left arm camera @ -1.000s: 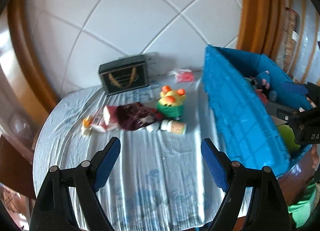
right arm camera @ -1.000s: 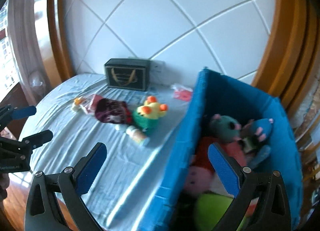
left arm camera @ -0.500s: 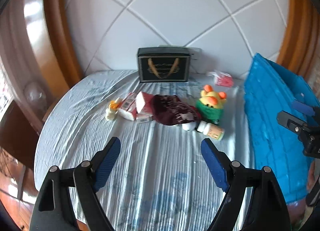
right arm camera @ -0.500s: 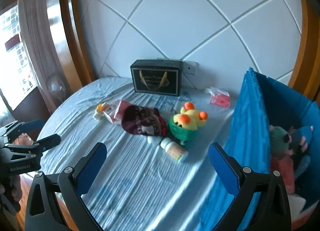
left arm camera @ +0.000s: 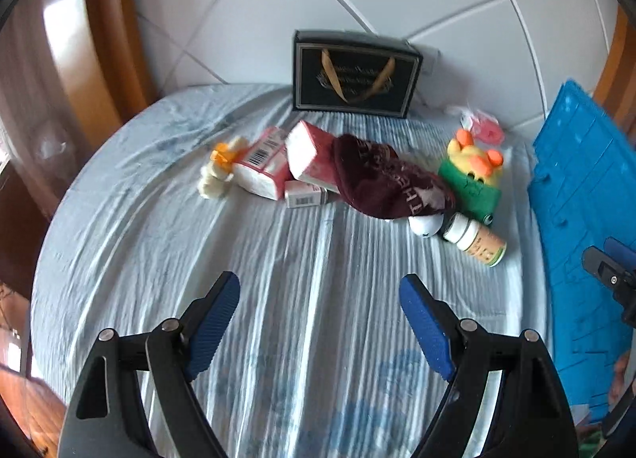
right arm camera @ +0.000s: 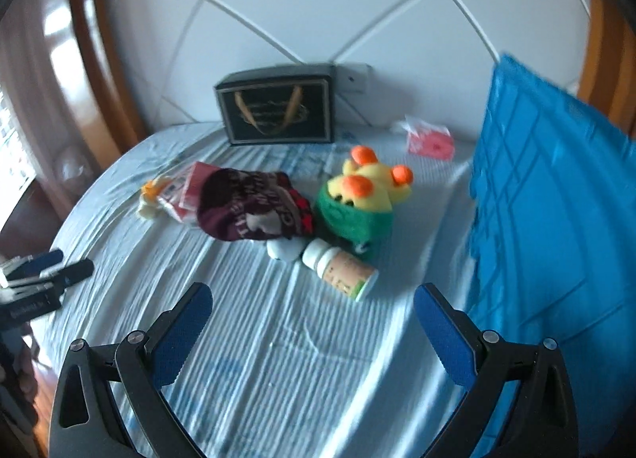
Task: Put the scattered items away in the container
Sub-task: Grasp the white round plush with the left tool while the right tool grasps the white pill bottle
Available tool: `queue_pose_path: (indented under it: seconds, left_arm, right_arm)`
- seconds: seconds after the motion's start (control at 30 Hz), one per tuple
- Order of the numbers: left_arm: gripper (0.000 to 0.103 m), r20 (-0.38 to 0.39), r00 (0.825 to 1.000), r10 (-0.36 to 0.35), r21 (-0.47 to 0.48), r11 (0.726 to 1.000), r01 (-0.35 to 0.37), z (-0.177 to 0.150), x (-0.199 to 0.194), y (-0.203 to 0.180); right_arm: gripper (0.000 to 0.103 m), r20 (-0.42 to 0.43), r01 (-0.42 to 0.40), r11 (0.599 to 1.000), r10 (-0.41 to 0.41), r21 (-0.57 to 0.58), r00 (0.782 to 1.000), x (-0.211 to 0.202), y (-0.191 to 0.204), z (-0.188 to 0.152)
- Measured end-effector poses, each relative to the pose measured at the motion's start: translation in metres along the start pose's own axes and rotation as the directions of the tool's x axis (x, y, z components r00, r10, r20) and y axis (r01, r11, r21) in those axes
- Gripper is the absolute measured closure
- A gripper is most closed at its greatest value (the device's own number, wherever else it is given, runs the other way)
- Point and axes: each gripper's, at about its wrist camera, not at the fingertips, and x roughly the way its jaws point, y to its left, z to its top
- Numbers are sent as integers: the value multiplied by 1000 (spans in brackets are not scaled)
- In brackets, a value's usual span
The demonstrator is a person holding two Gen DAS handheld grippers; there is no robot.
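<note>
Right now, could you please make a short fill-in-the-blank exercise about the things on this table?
1. The small bottle lies on its ____.
2. The black box stands against the ____.
3. The tall container at the right is ____ in colour.
4. Both pairs of jaws are ____.

Missing words: side; wall; blue; open

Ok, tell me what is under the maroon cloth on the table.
The maroon cloth drapes over one end of a red and white box, and a white ball pokes out at its near edge. Whatever else lies beneath is covered.
</note>
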Motion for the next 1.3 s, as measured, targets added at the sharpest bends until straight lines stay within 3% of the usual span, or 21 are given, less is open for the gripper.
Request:
queue_pose_path:
  seconds: [0.17, 0.4, 0.63, 0.73, 1.0, 1.07, 1.1, 1.17, 1.3]
  left_arm:
    - [20, -50, 993, -105, 60, 992, 108, 2, 50, -26]
    - [20, -116, 979, -169, 109, 977, 182, 13, 109, -85]
    - [20, -137, 980, -146, 189, 967, 170, 33, 166, -134]
    - [20, -146, 983, -113, 224, 964, 144, 39, 187, -143]
    - [21, -164, 981, -104, 234, 962, 141, 56, 233, -153]
    - [30, -140, 987, -73, 282, 953, 111, 54, 235, -155]
    - [41, -138, 986, -88, 289, 949, 125, 53, 234, -153]
    - [52, -179, 973, -146, 251, 949, 188, 48, 233, -144]
    - [54, -183, 970, -160, 214, 956, 198, 39, 226, -129]
  right_arm:
    - [0, -81, 58, 993, -51, 99, 995, 43, -7, -19]
    - [0, -161, 109, 984, -86, 143, 983, 85, -30, -31]
    - [0, -191, 93, 983, -62, 158, 980, 132, -57, -27]
    - [0, -197, 104, 978, -68, 180, 978, 151, -67, -25]
    - [0, -227, 92, 976, -46, 196, 973, 182, -78, -29]
    - [0, -227, 89, 981, -48, 172, 973, 185, -75, -27]
    - [0, -226, 88, 983, -51, 160, 973, 187, -73, -26]
    - [0, -224, 81, 987, -48, 140, 973, 192, -69, -24]
    - [0, -218, 57, 992, -30, 115, 975, 201, -60, -21]
